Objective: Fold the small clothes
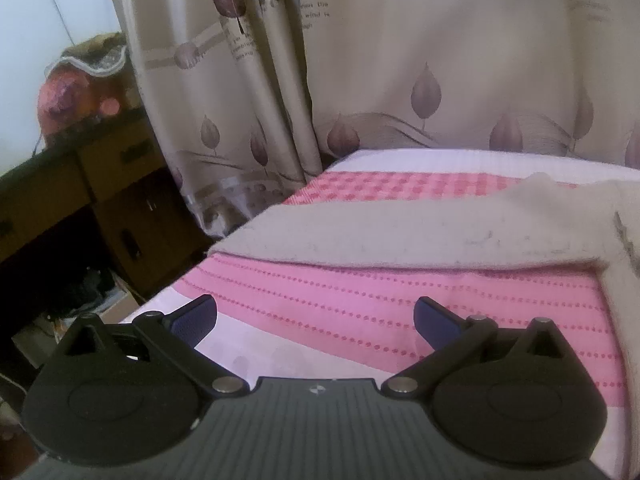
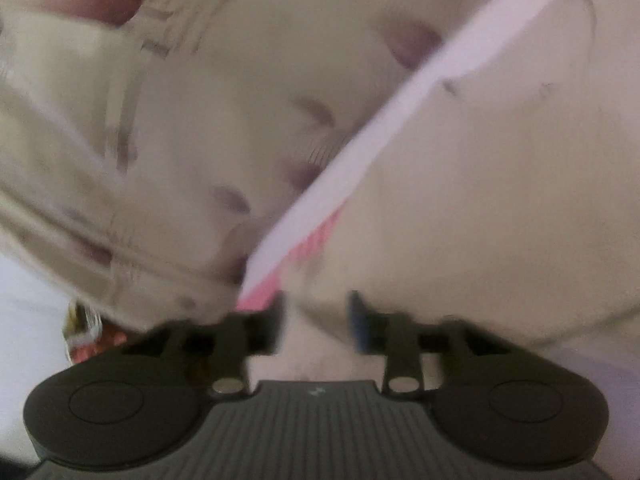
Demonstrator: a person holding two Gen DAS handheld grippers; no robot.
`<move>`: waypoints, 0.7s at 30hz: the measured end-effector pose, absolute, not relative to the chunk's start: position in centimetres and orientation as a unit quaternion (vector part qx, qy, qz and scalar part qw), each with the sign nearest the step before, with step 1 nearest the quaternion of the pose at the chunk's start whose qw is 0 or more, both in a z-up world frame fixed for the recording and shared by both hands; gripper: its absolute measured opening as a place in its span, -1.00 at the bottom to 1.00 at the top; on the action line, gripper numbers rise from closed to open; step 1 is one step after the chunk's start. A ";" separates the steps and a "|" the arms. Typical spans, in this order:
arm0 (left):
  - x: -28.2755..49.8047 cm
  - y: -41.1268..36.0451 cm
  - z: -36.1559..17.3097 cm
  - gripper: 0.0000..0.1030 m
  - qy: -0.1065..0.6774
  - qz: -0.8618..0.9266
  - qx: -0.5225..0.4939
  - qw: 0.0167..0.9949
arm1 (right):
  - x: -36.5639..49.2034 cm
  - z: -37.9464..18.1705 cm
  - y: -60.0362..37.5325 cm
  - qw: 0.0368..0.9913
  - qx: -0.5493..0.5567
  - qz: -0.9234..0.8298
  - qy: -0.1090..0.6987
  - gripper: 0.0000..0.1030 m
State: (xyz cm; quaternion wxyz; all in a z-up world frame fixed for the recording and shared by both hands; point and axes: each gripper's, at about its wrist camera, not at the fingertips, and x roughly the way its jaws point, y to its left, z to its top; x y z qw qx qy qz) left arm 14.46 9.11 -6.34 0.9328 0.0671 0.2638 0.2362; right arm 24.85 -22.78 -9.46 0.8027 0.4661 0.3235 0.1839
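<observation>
In the left wrist view a cream garment (image 1: 400,236) lies flat across the pink-and-white bedspread (image 1: 360,300), with a folded part running down the right side. My left gripper (image 1: 316,318) hovers just in front of its near edge, jaws wide apart and nothing between them. The right wrist view is blurred by motion. There my right gripper (image 2: 318,320) sits low against the same cream garment (image 2: 480,200). Its fingers stand apart with an edge of the cloth in the gap, and the pads do not seem to press on it.
A beige curtain (image 1: 400,60) with purple leaf prints hangs behind the bed. A dark wooden desk (image 1: 100,184) with drawers stands to the left, with clutter on the floor below it. The bed's left edge drops off near my left gripper.
</observation>
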 end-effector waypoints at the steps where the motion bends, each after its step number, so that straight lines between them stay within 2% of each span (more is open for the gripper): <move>1: 14.6 9.1 -6.4 1.00 0.268 0.232 0.068 0.933 | 23.6 -9.1 -23.2 0.811 0.457 0.188 0.312 0.07; 7: 12.9 8.0 -5.7 0.99 0.232 0.129 0.074 0.961 | 13.9 -5.9 -30.0 0.884 0.369 0.135 0.253 0.08; 10: 11.8 6.5 -4.1 1.00 0.213 0.036 0.039 0.976 | 8.5 -4.8 -34.1 0.938 0.247 0.025 0.241 0.08; 13: 13.2 3.8 -3.1 1.00 0.229 -0.022 0.000 0.973 | 6.0 -5.3 -37.0 0.956 0.085 -0.098 0.263 0.08; 18: 17.6 -2.3 -3.6 1.00 0.256 -0.053 0.003 0.965 | 6.6 -8.0 -41.0 0.941 0.055 -0.143 0.302 0.08; 21: 20.2 -5.2 -5.5 0.83 0.291 -0.037 0.047 0.955 | 8.2 -8.6 -41.3 0.940 0.045 -0.136 0.308 0.04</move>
